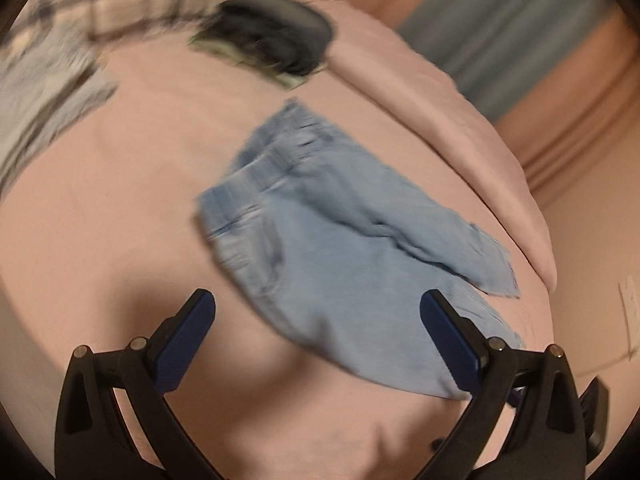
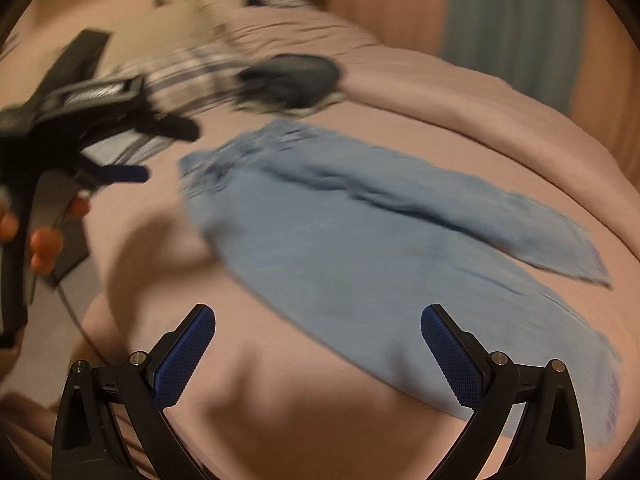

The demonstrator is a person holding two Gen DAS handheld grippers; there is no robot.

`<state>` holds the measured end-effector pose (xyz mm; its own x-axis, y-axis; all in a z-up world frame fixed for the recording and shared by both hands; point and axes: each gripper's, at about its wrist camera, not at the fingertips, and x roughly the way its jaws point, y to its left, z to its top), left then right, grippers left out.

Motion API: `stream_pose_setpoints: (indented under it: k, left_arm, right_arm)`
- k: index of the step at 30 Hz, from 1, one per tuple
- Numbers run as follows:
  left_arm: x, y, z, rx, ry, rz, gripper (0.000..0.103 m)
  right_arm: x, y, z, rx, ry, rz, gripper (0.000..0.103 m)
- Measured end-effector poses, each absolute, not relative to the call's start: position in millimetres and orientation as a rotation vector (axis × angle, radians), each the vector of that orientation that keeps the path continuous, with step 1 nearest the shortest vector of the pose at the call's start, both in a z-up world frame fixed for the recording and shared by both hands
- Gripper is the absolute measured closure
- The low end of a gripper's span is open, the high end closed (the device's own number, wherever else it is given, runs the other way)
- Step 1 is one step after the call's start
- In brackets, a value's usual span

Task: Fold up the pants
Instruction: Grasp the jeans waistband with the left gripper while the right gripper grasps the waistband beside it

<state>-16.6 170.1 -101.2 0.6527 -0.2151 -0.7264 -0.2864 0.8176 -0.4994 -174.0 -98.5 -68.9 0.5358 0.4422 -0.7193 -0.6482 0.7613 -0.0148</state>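
Light blue pants (image 1: 332, 240) lie spread on the pink bed (image 1: 100, 208), waistband toward the far left, legs running to the right. My left gripper (image 1: 318, 300) is open and empty, hovering above the near edge of the pants. My right gripper (image 2: 318, 316) is open and empty above the lower leg of the pants (image 2: 360, 248). In the right wrist view the left gripper (image 2: 164, 148) shows at the left, open, held by a hand, near the waistband. Both views are motion-blurred.
A dark bundled garment (image 1: 272, 48) lies beyond the pants, also seen in the right wrist view (image 2: 292, 80). A plaid cloth (image 1: 88, 16) lies at the far left. A folded pink cover (image 1: 460, 128) runs along the right. Curtains (image 2: 512, 28) hang behind.
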Motion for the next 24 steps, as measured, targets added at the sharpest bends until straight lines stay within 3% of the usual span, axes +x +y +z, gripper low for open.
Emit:
stream_pose_setpoints:
  k: [4, 6, 8, 10, 11, 12, 13, 14, 16, 18, 24]
  left_arm:
    - [-6, 185, -132, -0.747, 0.923, 0.028, 0.002]
    - [3, 187, -141, -0.795, 0.935, 0.008, 0.004]
    - [13, 190, -145, -0.807, 0.927, 0.003, 0.013]
    - [19, 196, -146, -0.816, 0.923, 0.005, 0.034]
    - [24, 200, -147, -0.828, 0.918, 0.0, 0.04]
    - [27, 203, -149, -0.833, 0.926, 0.009, 0.054]
    - [30, 206, -153, -0.837, 0.934, 0.017, 0.07]
    - [31, 210, -156, -0.844, 0.94, 0.021, 0.077]
    - [29, 216, -159, -0.858, 0.937, 0.012, 0.081]
    - [23, 219, -160, -0.85, 0.93, 0.008, 0.083]
    - [3, 218, -154, -0.8, 0.905, 0.01, 0.084]
  right_arm:
    - [-174, -60, -93, -0.36, 0.774, 0.747, 0.003]
    - [-173, -42, -102, -0.406, 0.765, 0.773, 0.013]
    - [-169, -30, -108, -0.442, 0.775, 0.766, 0.029]
    - [-162, -20, -112, -0.437, 0.784, 0.764, 0.034]
    - [-158, -17, -114, -0.427, 0.791, 0.76, 0.038]
    - [-152, -14, -115, -0.413, 0.804, 0.761, 0.043]
    - [-152, -16, -117, -0.401, 0.815, 0.767, 0.055]
    - [-151, -13, -118, -0.397, 0.826, 0.765, 0.068]
    - [-148, -12, -119, -0.391, 0.837, 0.77, 0.082]
    - [-146, -9, -117, -0.382, 0.849, 0.784, 0.089]
    - [-147, -11, -111, -0.358, 0.869, 0.835, 0.091]
